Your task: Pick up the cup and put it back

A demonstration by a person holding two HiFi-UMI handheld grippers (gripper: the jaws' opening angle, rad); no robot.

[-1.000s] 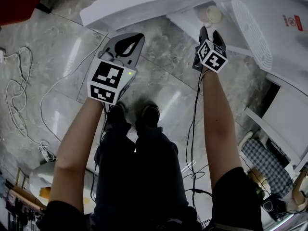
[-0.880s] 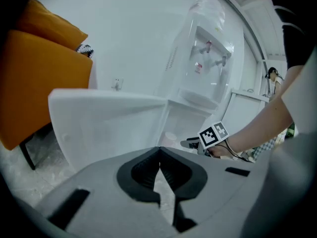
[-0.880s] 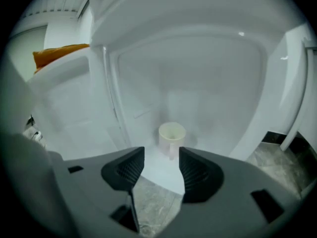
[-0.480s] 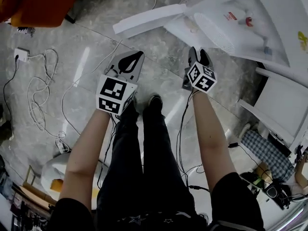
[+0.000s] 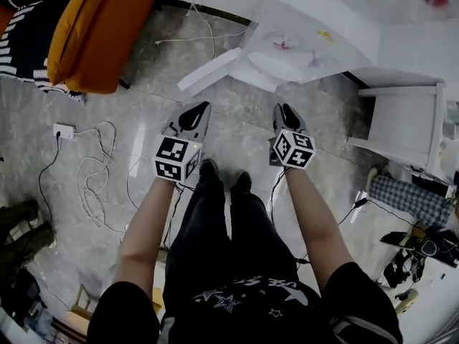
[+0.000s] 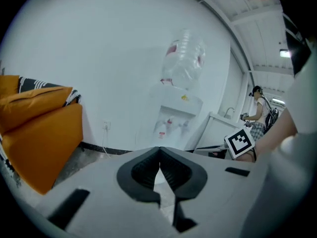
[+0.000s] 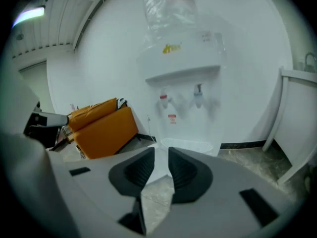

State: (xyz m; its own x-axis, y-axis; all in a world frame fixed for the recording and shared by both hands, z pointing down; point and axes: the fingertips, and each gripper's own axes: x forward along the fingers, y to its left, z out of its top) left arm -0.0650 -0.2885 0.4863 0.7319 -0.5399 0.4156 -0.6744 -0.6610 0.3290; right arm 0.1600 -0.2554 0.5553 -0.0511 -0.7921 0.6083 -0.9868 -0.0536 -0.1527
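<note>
No cup shows in any view. A white water dispenser [image 5: 315, 27] stands ahead of both grippers, with a clear bottle [image 7: 168, 4] on top and two taps over its drip tray [image 7: 185, 144]. In the left gripper view the dispenser [image 6: 176, 113] is further off. My left gripper [image 5: 199, 107] points at the floor before it, and its tips [image 6: 159, 148] touch with nothing held. My right gripper [image 5: 282, 110] is aimed at the tray. Its jaws [image 7: 161, 150] have just been closing; a narrow empty gap remains between them.
An orange cushioned seat [image 5: 100, 34] is at the far left. A white cabinet [image 5: 401, 120] stands right of the dispenser. Cables [image 5: 93, 170] and a power strip [image 5: 63, 130] lie on the marble floor. A white panel [image 5: 208, 70] leans by the dispenser. Another person [image 6: 256, 108] stands far right.
Both grippers have risen and the floor has dropped away below them. The cup seen on the dispenser's tray a second ago is out of sight. More of the room shows.
</note>
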